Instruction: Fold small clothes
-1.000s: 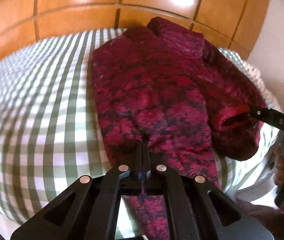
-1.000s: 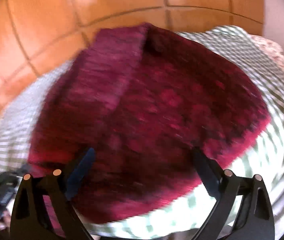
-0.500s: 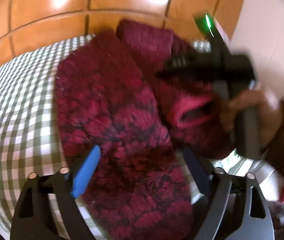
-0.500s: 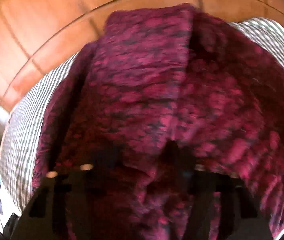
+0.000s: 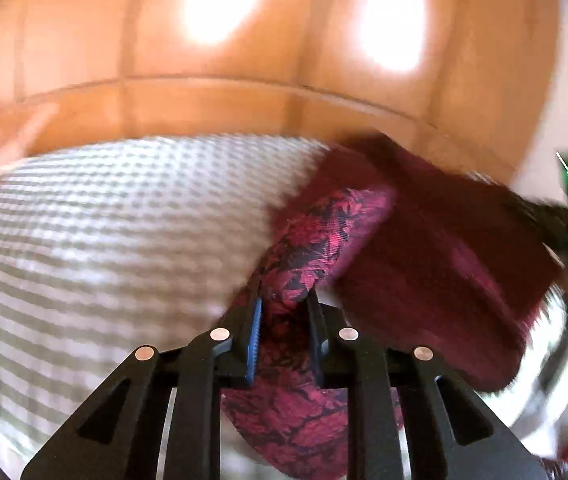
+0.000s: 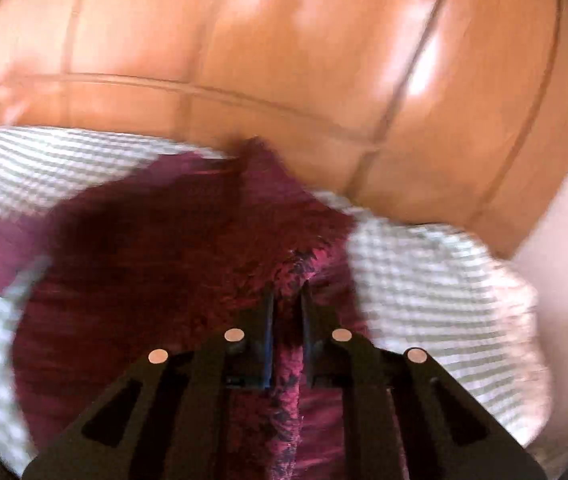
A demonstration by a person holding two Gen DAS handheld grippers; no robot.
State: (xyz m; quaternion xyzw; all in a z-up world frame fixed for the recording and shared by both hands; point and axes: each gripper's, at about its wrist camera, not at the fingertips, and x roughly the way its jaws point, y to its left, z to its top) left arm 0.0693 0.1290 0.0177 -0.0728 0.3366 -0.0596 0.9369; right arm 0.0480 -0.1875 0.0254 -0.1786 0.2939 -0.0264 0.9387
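A dark red patterned knit sweater (image 5: 436, 256) lies partly raised over the checked cover. In the left wrist view my left gripper (image 5: 284, 316) has a bunched fold of its hem between the jaws, which are closing and pressing on the cloth. In the right wrist view my right gripper (image 6: 287, 316) is shut on another fold of the sweater (image 6: 156, 248), and the fabric stretches away from it in a ridge. The right gripper's black body (image 5: 564, 224), with a green light, shows blurred at the right edge of the left wrist view. Both views are motion-blurred.
A green-and-white checked cover (image 5: 104, 232) spreads under the sweater and reaches to the left and right (image 6: 436, 280). Behind it rises an orange-brown padded back (image 6: 284, 60). A pale wall (image 5: 564, 100) stands at the far right.
Both grippers went from wide open over the flat sweater to closed on its near edge. They rose, lifting the fabric off the cover. The views tilted up toward the padded back.
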